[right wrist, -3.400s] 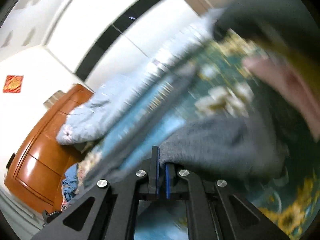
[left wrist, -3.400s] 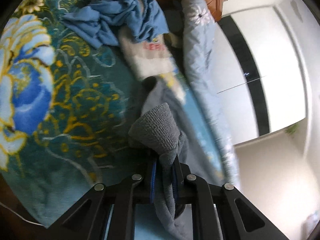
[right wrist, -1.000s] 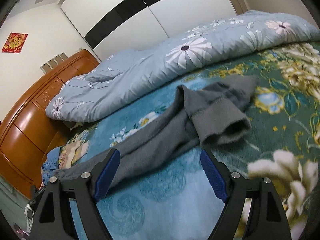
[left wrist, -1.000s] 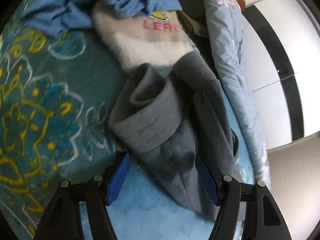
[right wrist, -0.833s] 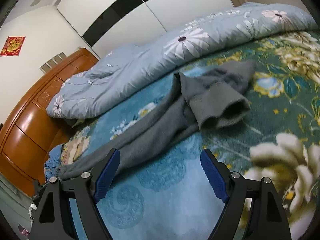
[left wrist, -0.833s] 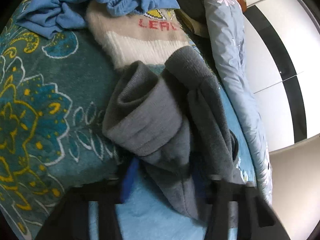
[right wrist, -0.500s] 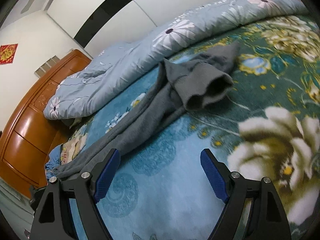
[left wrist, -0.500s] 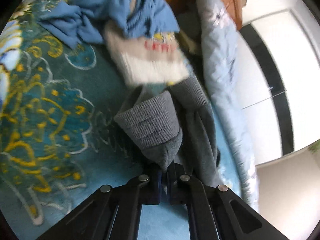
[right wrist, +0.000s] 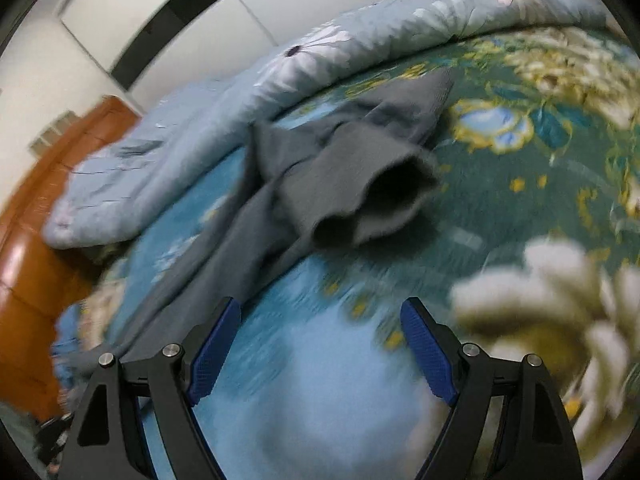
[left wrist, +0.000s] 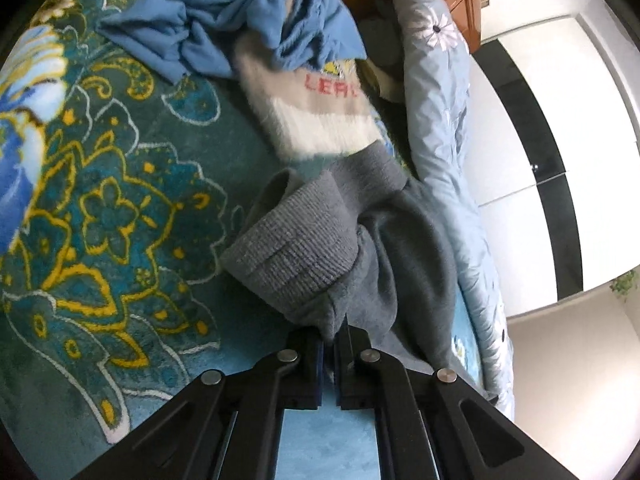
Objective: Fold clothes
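Grey trousers (left wrist: 304, 256) now pinched in left tool (left wrist: 329, 350), lifted; right tool (right wrist: 320, 344) gapes.

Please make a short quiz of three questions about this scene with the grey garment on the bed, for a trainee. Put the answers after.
1. True or false: the left gripper is shut on the grey garment.
2. Which gripper stands open with nothing between its fingers? A) left B) right C) both
3. Fill in: the red letters are on the ____ sweater.

Key:
1. True; it pinches the cloth just below the ribbed cuff.
2. B; the right gripper hangs over the floral blanket.
3. White; the white sweater lies under the blue garment.
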`<action>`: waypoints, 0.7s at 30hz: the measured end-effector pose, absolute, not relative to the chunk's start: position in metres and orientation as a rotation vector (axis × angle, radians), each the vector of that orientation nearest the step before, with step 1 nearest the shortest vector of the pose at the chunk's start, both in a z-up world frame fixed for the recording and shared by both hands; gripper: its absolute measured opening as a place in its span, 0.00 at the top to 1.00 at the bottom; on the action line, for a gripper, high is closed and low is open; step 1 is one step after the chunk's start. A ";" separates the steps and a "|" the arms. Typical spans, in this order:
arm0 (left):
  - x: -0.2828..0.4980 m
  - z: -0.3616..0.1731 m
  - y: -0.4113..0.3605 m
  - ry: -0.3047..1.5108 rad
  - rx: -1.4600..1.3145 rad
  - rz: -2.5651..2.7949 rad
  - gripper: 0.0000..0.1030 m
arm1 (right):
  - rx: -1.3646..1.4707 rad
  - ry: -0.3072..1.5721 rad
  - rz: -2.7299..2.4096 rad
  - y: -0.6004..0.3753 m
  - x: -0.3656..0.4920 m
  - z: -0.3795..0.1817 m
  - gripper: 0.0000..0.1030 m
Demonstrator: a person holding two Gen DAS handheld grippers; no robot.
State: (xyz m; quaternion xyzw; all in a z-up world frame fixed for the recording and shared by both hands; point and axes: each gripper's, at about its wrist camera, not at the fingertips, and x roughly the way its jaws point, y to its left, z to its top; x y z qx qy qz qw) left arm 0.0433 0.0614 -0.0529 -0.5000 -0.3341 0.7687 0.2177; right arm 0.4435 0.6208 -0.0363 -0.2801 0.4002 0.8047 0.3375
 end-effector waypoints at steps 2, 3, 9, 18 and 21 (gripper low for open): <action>0.043 -0.058 0.061 -0.924 -1.394 2.113 0.96 | -0.707 1.106 2.080 0.634 0.443 -0.037 0.19; 0.045 -0.059 0.061 -0.926 -1.390 2.109 0.96 | -0.673 1.156 2.073 0.639 0.445 -0.037 0.20; 0.048 -0.061 0.071 -0.898 -1.375 2.128 0.96 | -0.587 1.338 2.111 0.657 0.442 -0.044 0.55; 0.043 -0.063 0.075 -0.886 -1.379 2.122 0.96 | -0.435 1.375 2.153 0.692 0.428 -0.014 0.95; 0.045 -0.057 0.069 -0.865 -1.377 2.128 0.96 | -0.365 1.343 2.147 0.715 0.424 0.010 0.95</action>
